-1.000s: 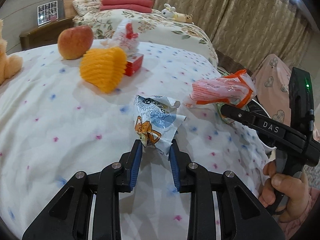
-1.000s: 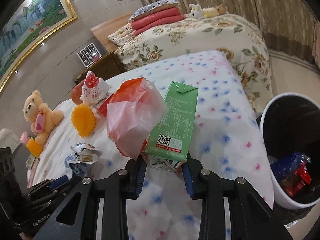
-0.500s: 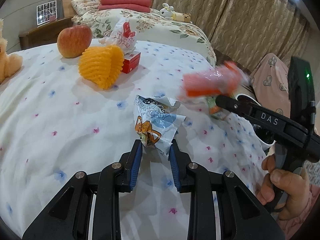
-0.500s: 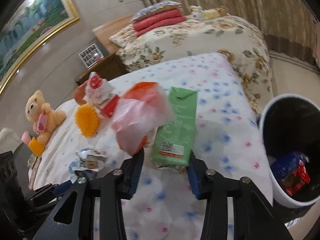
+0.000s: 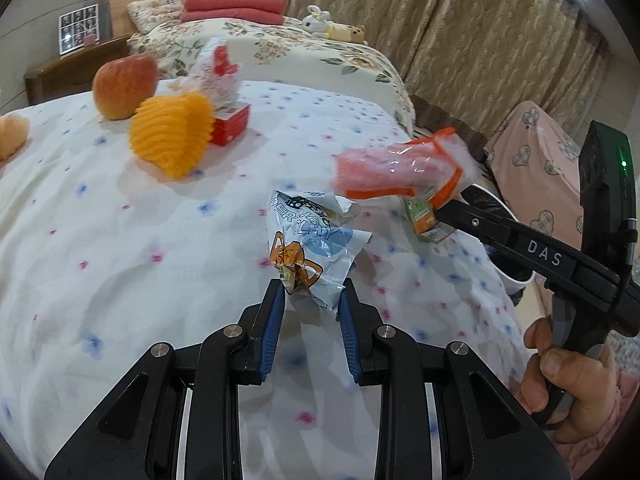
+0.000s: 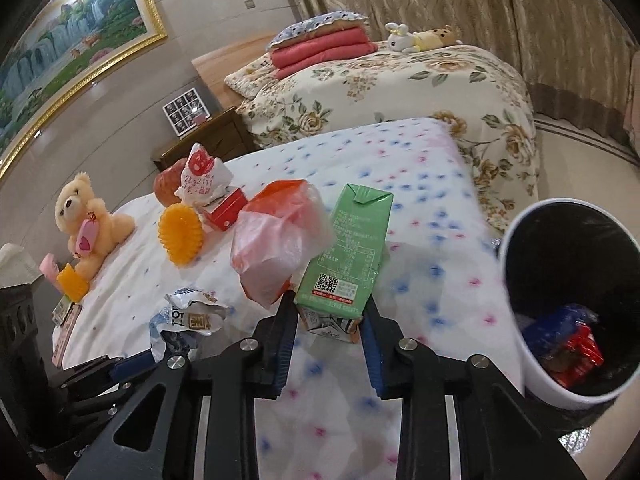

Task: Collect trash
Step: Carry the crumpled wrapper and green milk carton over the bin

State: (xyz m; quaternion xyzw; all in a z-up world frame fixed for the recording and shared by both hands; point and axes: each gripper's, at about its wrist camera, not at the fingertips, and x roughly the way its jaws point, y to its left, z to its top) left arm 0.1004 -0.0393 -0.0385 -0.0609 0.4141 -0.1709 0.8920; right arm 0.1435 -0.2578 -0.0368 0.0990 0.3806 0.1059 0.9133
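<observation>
My left gripper [image 5: 312, 292] is shut on a crumpled white and blue snack wrapper [image 5: 312, 240], held just above the dotted bedspread [image 5: 120, 240]. My right gripper [image 6: 330, 304] grips a green drink carton [image 6: 352, 248]; its jaws are closing further, the pads pressing the carton's base. An orange and clear plastic bag [image 6: 276, 244] hangs bunched against the carton's left side. In the left wrist view the right gripper [image 5: 444, 210] reaches in from the right with that bag [image 5: 400, 168], a hand on its handle. A white bin [image 6: 536, 372] with a black liner stands at the right, holding red and blue wrappers.
An apple [image 5: 124, 86], an orange foam fruit net [image 5: 172, 136], a red box [image 5: 230, 124] and a white snack bag [image 5: 216, 68] lie further up the bed. A teddy bear [image 6: 88, 220] sits at the left. A floral-covered bed [image 6: 400, 80] stands behind.
The right gripper has lifted slightly with the carton and bag, and the bag has swung a little leftward in the left wrist view. The left gripper and its wrapper have stayed put.
</observation>
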